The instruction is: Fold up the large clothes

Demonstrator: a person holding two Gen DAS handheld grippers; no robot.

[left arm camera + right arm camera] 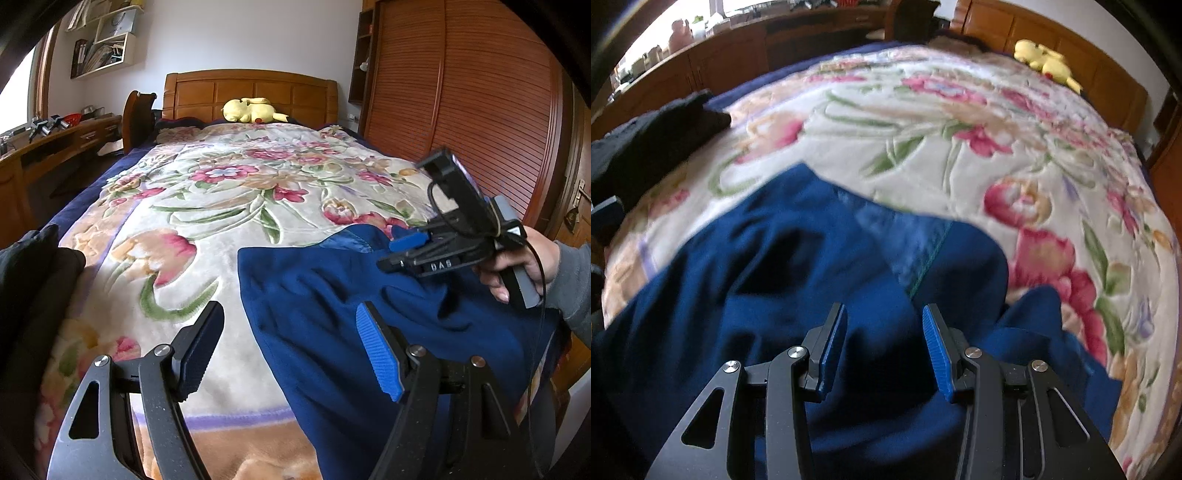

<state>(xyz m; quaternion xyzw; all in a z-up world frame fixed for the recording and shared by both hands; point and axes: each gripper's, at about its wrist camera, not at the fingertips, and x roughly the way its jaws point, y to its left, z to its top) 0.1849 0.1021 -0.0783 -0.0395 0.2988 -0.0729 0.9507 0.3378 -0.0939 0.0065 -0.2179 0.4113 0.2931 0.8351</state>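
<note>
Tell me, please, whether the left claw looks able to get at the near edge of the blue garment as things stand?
Probably yes. The left claw stands open just above the bed, and the blue garment already lies under its right pad. Nothing sits between them; the right claw works farther back.

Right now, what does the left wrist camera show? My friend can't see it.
A rumpled blue garment lies on a bed's flowery blanket, with the open left gripper hovering over its edge. A hand holds the right gripper above the garment; a yellow plush toy rests by the headboard.
</note>
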